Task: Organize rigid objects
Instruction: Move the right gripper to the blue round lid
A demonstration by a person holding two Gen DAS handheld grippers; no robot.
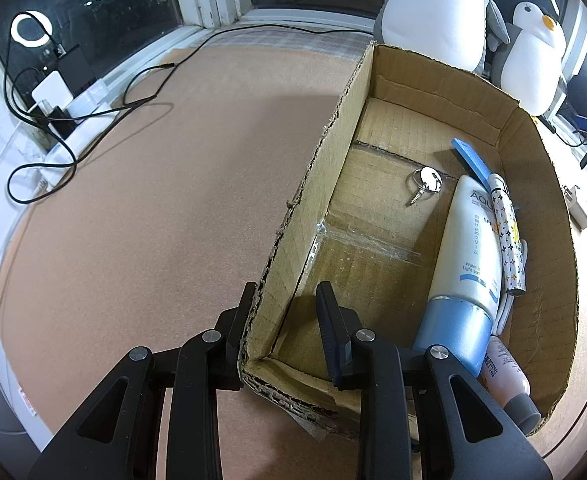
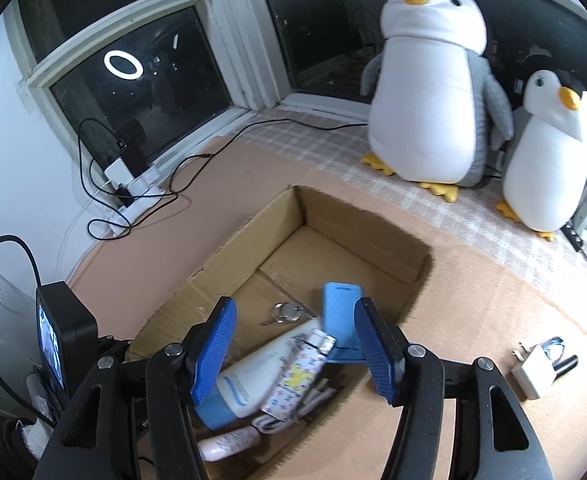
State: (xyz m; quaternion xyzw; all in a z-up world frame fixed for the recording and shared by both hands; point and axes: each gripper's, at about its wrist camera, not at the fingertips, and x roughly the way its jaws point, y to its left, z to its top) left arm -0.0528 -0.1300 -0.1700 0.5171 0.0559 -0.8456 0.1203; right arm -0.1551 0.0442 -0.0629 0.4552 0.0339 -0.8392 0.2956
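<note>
An open cardboard box (image 1: 333, 148) (image 2: 249, 248) sits on the brown table. Inside lie a white and blue sunscreen tube (image 1: 465, 256) (image 2: 253, 376), a patterned pen case (image 1: 507, 232) (image 2: 297, 376), a blue flat card (image 1: 471, 156) (image 2: 339, 312), a key ring (image 1: 423, 184) (image 2: 287, 312) and a pink bottle (image 1: 503, 376) (image 2: 229, 444). My left gripper (image 1: 285, 300) straddles the box's near left wall, one finger outside, one inside, slightly apart. My right gripper (image 2: 297, 340) is open and empty above the box's contents.
Two plush penguins (image 2: 433, 92) (image 2: 549, 160) stand at the back by the window. A white charger plug (image 2: 533, 372) and a small dark item lie on the table right of the box. Cables and a power strip (image 2: 133, 196) (image 1: 53, 120) lie at the far left.
</note>
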